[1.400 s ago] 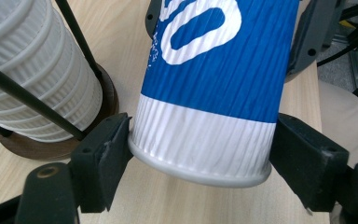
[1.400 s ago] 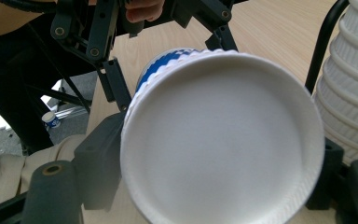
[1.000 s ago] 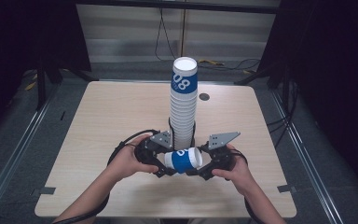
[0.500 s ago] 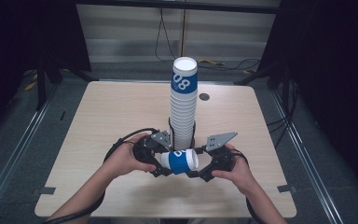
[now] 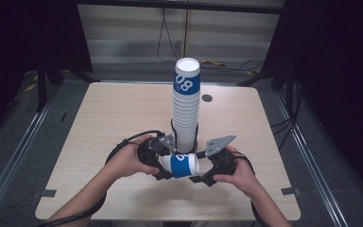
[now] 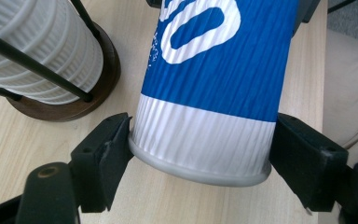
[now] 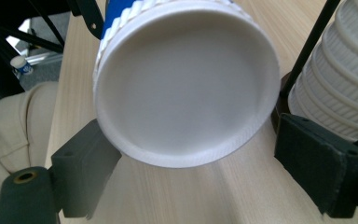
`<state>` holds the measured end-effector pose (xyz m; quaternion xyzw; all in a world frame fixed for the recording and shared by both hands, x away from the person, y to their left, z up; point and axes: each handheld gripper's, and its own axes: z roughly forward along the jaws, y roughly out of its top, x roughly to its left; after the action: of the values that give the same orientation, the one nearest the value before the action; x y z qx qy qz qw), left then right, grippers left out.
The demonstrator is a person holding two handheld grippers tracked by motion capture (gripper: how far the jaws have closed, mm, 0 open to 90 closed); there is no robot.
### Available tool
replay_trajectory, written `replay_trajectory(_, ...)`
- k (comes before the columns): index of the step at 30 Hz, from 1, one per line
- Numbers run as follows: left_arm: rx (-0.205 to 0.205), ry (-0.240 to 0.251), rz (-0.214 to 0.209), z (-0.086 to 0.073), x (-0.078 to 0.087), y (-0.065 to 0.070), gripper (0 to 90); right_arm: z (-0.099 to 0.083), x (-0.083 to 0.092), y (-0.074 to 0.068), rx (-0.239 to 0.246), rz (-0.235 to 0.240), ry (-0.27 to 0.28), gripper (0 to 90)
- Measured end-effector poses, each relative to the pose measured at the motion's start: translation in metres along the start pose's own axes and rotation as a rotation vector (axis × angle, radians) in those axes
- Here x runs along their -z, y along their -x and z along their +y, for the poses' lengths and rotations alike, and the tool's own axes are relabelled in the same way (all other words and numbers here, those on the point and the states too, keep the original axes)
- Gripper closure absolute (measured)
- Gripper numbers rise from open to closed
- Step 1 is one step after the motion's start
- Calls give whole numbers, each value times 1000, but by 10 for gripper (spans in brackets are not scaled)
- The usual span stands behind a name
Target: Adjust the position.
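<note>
**A:** Where is the blue-and-white ribbed paper cup point(image 5: 180, 165) seen?

**B:** It is seen lying on its side just above the pale wooden table point(image 5: 123, 113), near the front edge, between the two hands. It is placed just in front of the tall stack of white ribbed paper cups point(image 5: 185, 111), which is held upright in a black wire rack on a round dark wooden base point(image 6: 81, 100). A blue cup marked with white numerals is carried at the top of that stack.

**A:** How is the cup held by the left gripper point(image 6: 200, 154)?

**B:** In the left gripper view, the white band near the cup's rolled end is pinched between the two black jaws, one pressed against each side.

**A:** And the right gripper point(image 7: 191, 172)?

**B:** Its jaws have just been opening and are now spread wide. In the right gripper view, the cup's round white end is faced head-on. One jaw is seen at the cup's edge, though contact cannot be told, and the other is kept clearly apart from it, beside the stack. No squeeze is shown there.

**A:** What else is visible?

**B:** Beige cloth on the person's leg point(image 6: 349, 93) is seen beyond the table edge, and black cables point(image 5: 127, 142) are trailed from the grippers.
</note>
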<state>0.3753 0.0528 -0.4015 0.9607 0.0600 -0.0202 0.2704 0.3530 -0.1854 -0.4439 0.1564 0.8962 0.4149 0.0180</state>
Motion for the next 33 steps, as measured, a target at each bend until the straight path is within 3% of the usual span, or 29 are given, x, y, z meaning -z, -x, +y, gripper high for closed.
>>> replay_trajectory(1, 9, -1, 2, 0, -1, 0, 229, 0, 0, 0, 6, -4, -6, 134)
replay_trajectory(3, -12, -32, 3, 2, 0, -1, 229, 1, 1, 0, 5, -3, -16, 134)
replay_trajectory(4, 8, -28, 6, 2, -1, 1, 229, 2, 1, 0, 6, -10, -21, 134)
replay_trajectory(6, -12, -52, 7, 3, -2, 0, 229, 4, 3, 0, 4, -6, -35, 134)
replay_trajectory(14, -21, -96, 15, 10, -3, 1, 228, 14, 7, -2, 41, -6, -111, 134)
replay_trajectory(26, -13, -103, 16, 13, -3, 2, 226, 25, 9, -1, 57, -3, -205, 134)
replay_trajectory(33, -41, -111, 13, 14, -3, 1, 225, 33, 8, -2, 80, 11, -253, 142)
